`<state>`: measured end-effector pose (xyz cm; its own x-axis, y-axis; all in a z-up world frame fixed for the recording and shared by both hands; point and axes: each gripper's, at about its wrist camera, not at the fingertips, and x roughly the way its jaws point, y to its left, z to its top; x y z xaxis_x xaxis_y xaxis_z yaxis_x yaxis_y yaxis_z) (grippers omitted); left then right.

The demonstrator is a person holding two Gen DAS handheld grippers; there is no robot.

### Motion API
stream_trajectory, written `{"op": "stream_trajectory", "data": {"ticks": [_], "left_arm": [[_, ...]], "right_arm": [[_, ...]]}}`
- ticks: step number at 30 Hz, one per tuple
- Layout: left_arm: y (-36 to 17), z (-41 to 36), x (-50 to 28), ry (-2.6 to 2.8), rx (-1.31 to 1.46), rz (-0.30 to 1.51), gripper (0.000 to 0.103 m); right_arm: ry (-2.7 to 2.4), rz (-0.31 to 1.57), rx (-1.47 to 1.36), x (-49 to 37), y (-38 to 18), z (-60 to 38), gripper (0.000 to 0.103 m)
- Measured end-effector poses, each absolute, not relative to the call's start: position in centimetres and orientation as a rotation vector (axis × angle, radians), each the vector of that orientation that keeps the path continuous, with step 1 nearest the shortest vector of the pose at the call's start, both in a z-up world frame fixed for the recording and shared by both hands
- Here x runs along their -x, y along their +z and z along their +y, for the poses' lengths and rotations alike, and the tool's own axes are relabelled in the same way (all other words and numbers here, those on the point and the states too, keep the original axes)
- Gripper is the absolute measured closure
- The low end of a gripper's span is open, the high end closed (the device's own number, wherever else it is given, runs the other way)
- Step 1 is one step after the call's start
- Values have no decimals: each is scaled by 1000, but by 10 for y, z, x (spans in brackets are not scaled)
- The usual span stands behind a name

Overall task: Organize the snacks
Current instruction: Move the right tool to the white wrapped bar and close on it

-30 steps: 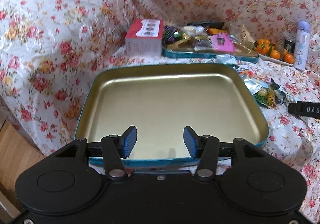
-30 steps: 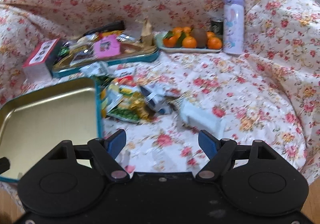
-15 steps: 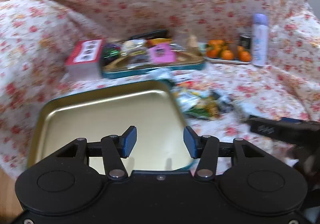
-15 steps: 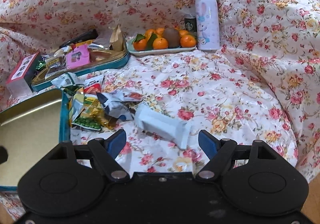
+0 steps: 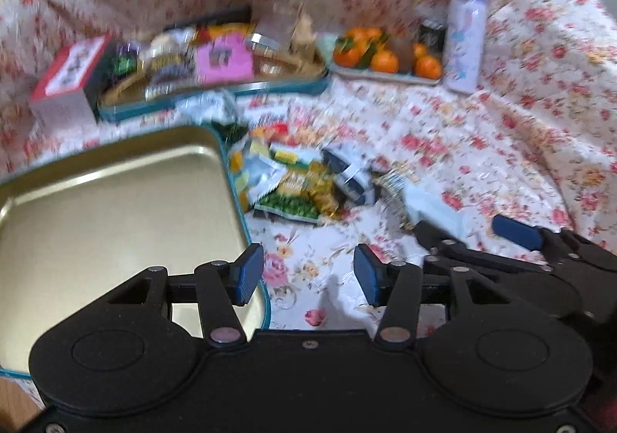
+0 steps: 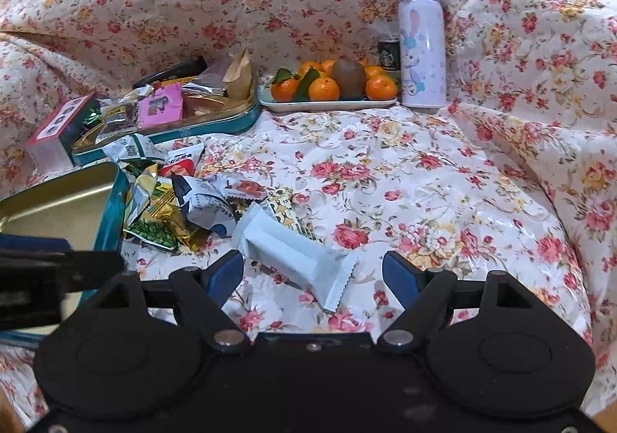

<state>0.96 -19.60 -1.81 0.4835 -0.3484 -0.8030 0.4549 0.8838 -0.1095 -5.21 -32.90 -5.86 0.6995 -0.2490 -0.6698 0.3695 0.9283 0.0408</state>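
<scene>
An empty gold tin tray with a teal rim (image 5: pixel 115 178) lies at the left; it also shows in the right wrist view (image 6: pixel 58 197). A pile of loose snack packets (image 6: pixel 173 209) lies beside its right edge, also seen in the left wrist view (image 5: pixel 297 182). A pale white wrapped bar (image 6: pixel 293 251) lies between my right gripper's (image 6: pixel 312 271) open fingers, not gripped. My left gripper (image 5: pixel 304 274) is open and empty over the tray's right corner. The right gripper shows in the left wrist view (image 5: pixel 462 228) at the right, around the white bar (image 5: pixel 435 207).
A second teal tin (image 6: pixel 216 120) full of snacks stands at the back left, with a red and white box (image 6: pixel 54 136) beside it. A plate of oranges (image 6: pixel 331 85), a small can (image 6: pixel 387 51) and a lilac bottle (image 6: pixel 422 43) stand at the back. Flowered cloth covers everything.
The left gripper has swung to the right, from over the tray's middle to its right corner. The right gripper has moved forward and down so the white bar lies between its fingers.
</scene>
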Motion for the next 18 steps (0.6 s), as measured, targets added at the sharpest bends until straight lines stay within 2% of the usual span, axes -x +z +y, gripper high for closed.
{"op": "stream_trajectory", "data": {"ticks": [11, 15, 17, 18], "left_arm": [[-48, -189, -31, -341, -140, 1035, 47], [-42, -182, -24, -294, -125, 982, 47], [-35, -180, -20, -276, -124, 941, 47], [-32, -180, -19, -270, -123, 924, 47]], "right_arm": [[-340, 691, -78, 38, -76, -339, 22], [-315, 691, -100, 40, -80, -347, 26], [-285, 695, -122, 41, -82, -349, 42], [-277, 694, -132, 42, -84, -348, 47]]}}
